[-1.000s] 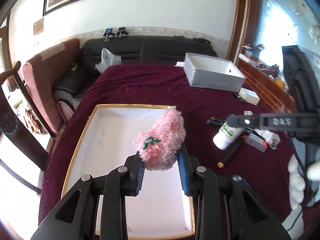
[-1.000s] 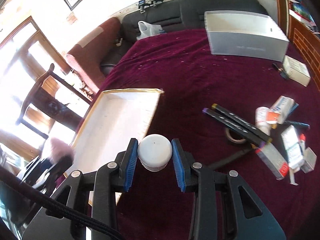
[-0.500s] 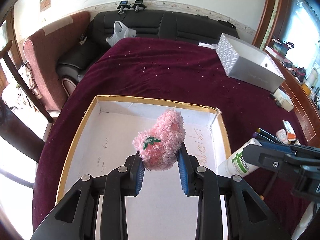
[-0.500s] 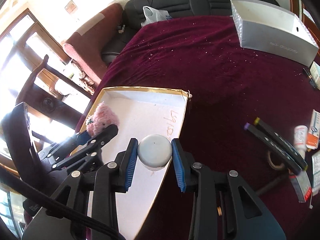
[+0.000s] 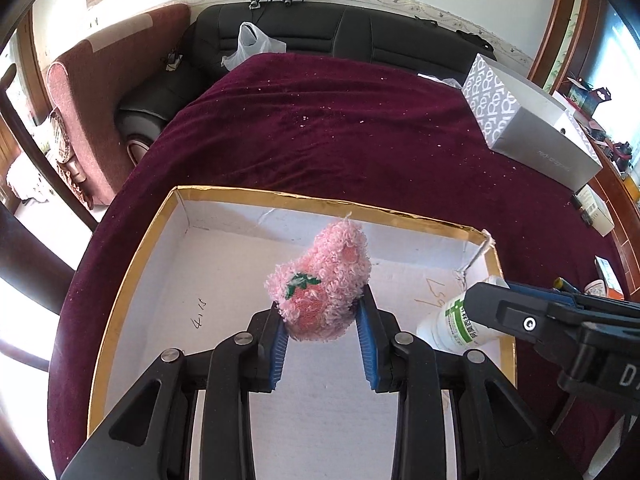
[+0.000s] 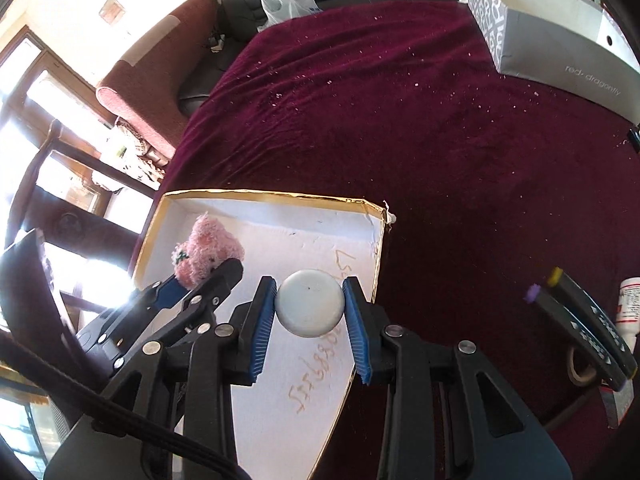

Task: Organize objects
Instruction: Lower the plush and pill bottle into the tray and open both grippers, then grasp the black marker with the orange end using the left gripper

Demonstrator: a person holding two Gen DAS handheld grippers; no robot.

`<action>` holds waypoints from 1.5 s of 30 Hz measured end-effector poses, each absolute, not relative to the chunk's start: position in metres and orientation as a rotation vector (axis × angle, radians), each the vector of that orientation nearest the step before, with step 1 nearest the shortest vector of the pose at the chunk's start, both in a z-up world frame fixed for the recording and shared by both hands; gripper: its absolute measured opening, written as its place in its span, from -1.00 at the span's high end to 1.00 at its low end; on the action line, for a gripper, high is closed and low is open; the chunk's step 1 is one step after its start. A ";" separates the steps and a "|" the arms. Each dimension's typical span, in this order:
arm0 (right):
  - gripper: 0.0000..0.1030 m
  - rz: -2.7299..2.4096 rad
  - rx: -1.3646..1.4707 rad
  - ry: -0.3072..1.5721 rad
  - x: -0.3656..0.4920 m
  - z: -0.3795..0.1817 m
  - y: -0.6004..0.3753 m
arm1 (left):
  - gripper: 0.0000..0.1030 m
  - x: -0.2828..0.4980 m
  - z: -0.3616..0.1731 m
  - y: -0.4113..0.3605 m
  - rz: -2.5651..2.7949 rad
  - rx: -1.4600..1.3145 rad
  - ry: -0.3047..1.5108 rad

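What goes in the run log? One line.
left gripper: shut on fluffy pink plush toy | right gripper: shut on white plastic bottle | both over gold-rimmed white cardboard box

light: bright daylight | source: windows [image 6: 60,128] left, blown out | focus: sharp | edges: fisheye bend, dark corners

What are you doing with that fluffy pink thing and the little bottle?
A person is tidying up with a gripper in each hand. The left gripper squeezes a fluffy pink toy over the big white box. The right gripper holds a white bottle above the box's right edge. Neither has been let go yet. More small things wait on the dark red cloth.
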State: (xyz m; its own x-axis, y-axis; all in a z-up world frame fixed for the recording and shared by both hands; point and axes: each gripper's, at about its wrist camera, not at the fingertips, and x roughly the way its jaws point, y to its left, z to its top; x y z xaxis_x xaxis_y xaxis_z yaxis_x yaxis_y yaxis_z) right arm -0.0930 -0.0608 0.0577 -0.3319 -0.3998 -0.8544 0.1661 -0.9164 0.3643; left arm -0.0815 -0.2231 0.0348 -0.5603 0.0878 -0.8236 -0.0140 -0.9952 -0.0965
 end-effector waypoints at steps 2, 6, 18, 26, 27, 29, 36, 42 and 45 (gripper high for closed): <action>0.37 -2.297 1.574 -0.304 -0.098 0.054 -0.062 | 0.46 -0.084 0.033 -0.225 2.719 -1.447 -0.124; 0.37 -2.302 1.584 -0.303 -0.105 0.050 -0.064 | 0.45 -0.088 0.030 -0.226 2.723 -1.449 -0.118; 0.37 -2.288 1.634 -0.263 -0.114 0.038 -0.074 | 0.36 -0.094 0.018 -0.235 2.711 -1.512 -0.176; 0.08 -2.320 1.582 -0.279 -0.113 0.048 -0.070 | 0.29 -0.095 0.020 -0.246 2.682 -1.522 -0.321; -0.05 -2.335 1.570 -0.280 -0.112 0.052 -0.068 | 0.29 -0.094 0.021 -0.249 2.677 -1.522 -0.356; -0.07 -2.369 1.526 -0.285 -0.107 0.061 -0.063 | 0.29 -0.093 0.024 -0.254 2.659 -1.523 -0.412; -0.10 -2.435 1.418 -0.314 -0.082 0.092 -0.036 | 0.20 -0.076 0.049 -0.268 2.657 -1.481 -0.487; -0.18 -2.510 1.307 -0.254 -0.036 0.114 -0.006 | -0.04 -0.032 0.085 -0.256 2.634 -1.375 -0.505; -0.46 -2.592 1.219 -0.220 -0.002 0.126 0.020 | -0.07 -0.012 0.101 -0.230 2.596 -1.310 -0.449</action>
State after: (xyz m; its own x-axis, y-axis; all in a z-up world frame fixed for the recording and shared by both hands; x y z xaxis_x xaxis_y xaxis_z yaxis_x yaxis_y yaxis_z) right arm -0.0023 0.0203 0.1262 -0.6104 -0.3037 -0.7315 0.1761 -0.9525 0.2485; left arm -0.0121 -0.2304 0.1007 -0.5878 0.3089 -0.7477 -0.0399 -0.9342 -0.3546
